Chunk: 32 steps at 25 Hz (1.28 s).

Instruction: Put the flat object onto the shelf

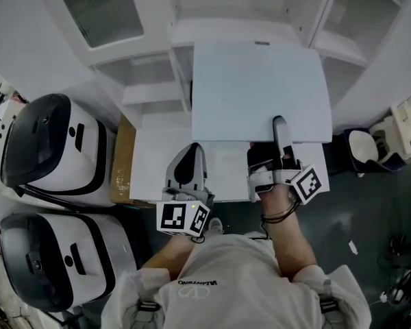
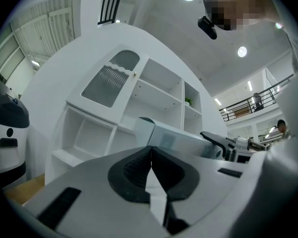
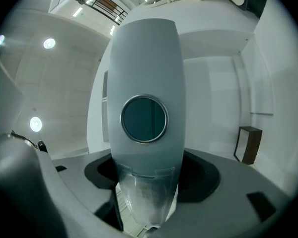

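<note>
Flat object (image 1: 253,88): pale grey slab with a round dark window on one face, held level in front of the white shelf unit (image 1: 151,91), far edge towards its middle bay.
Right gripper (image 1: 279,132): jaws clamped on the slab's near edge.
Left gripper (image 1: 190,153): jaws together, nothing between them, just left of the slab's near corner.
Floor, left side: two white-and-black machines (image 1: 55,149); a cardboard box (image 1: 123,163) beside them.
</note>
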{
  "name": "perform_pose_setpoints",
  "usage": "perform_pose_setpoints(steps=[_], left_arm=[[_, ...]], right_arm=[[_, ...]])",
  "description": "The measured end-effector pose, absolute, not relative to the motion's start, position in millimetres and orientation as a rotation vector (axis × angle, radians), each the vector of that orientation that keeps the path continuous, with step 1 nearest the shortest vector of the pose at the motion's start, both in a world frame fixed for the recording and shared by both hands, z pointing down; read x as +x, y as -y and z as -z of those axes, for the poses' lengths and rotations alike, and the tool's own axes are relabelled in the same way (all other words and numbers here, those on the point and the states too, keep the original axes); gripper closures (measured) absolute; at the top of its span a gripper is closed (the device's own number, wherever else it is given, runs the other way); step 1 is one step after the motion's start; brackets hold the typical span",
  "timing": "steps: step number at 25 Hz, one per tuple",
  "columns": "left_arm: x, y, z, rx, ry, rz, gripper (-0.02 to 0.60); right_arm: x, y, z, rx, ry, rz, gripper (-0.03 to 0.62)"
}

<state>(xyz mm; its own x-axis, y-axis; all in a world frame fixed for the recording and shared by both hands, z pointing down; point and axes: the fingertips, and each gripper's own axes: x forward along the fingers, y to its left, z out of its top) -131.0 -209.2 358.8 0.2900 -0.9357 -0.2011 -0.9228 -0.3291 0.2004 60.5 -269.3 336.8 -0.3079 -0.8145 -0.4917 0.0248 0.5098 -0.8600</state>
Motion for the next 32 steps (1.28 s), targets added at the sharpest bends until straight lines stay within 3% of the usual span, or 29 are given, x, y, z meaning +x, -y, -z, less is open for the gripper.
perform_pose_setpoints(steps=[32], left_arm=[[-128.7,295.0,-319.7,2.487,1.854,0.541,0.577]], right_arm=[[40.7,386.5,-283.2,-0.726,-1.65,1.111,0.283]])
